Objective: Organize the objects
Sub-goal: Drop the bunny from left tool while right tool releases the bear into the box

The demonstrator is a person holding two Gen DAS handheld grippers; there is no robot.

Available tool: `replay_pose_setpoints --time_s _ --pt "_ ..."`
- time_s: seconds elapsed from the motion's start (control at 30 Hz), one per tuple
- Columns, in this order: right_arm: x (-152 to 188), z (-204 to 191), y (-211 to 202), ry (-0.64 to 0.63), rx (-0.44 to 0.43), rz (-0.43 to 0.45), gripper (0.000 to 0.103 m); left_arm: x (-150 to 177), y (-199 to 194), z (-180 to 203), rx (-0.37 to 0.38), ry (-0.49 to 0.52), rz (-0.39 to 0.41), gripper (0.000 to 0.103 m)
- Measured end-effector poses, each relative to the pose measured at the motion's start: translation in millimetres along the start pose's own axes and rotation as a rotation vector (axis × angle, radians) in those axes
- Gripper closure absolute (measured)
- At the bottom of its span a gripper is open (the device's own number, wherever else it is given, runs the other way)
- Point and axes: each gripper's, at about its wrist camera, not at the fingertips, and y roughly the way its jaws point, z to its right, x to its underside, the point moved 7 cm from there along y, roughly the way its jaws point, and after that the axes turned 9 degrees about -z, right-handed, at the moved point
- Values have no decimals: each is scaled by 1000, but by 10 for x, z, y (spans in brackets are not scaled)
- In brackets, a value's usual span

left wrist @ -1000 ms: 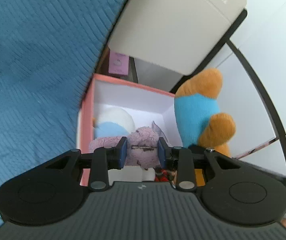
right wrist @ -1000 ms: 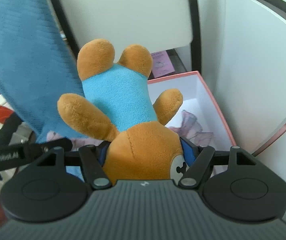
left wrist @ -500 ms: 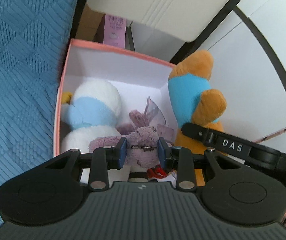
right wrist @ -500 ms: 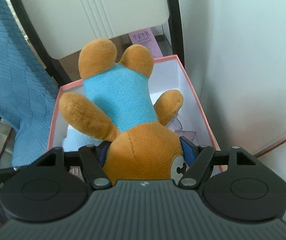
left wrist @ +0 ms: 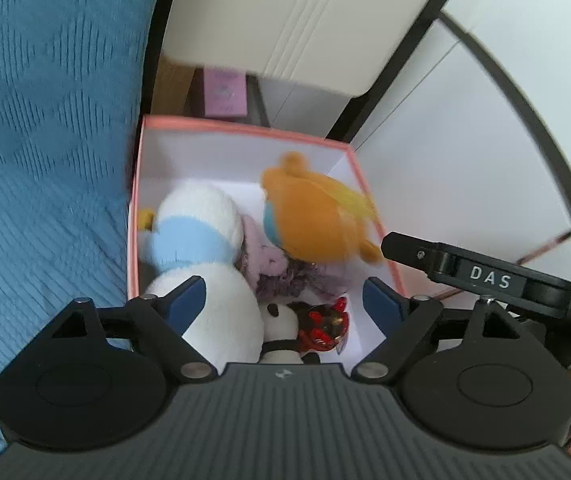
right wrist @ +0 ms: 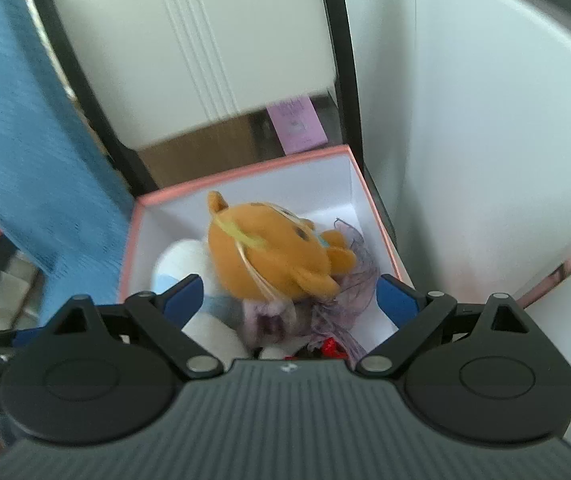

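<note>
Both grippers hang above the pink-rimmed white cardboard box (left wrist: pixel 245 130), looking down into it. The left gripper (left wrist: pixel 285 300) has its blue-padded jaws spread wide with nothing between them, and the right gripper (right wrist: pixel 289 292) is spread the same way and also empty.

The orange plush bear in a light blue shirt (right wrist: pixel 273 256) lies inside the box, towards its right side, on top of the lilac plush toy with gauzy trim (right wrist: pixel 341 292). It is blurred, so it may not have settled yet. To its left sits the white plush with a pale blue band (left wrist: pixel 193 240), and at the near end lie a small black-and-white plush (left wrist: pixel 281 320) and a red and dark trinket (left wrist: pixel 325 320).

The bear lies straight ahead of and below the right gripper, its long axis running roughly away from that gripper towards the far wall of the box. The right gripper appears the nearer one, should the bear need nudging deeper. The box looks nearly full, so this placement seems all but done.

A blue knitted fabric (left wrist: pixel 45 140) hangs at the left.
</note>
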Motion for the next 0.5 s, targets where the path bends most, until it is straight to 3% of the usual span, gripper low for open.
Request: replay_pose_setpoints --time_s 0.23,0.5 --pt "115 -295 -742 -27 -40 103 8 92 -678 102 8 52 79 3" --pt "495 -585 -1273 -52 -55 148 8 364 -1370 53 5 77 162 0"
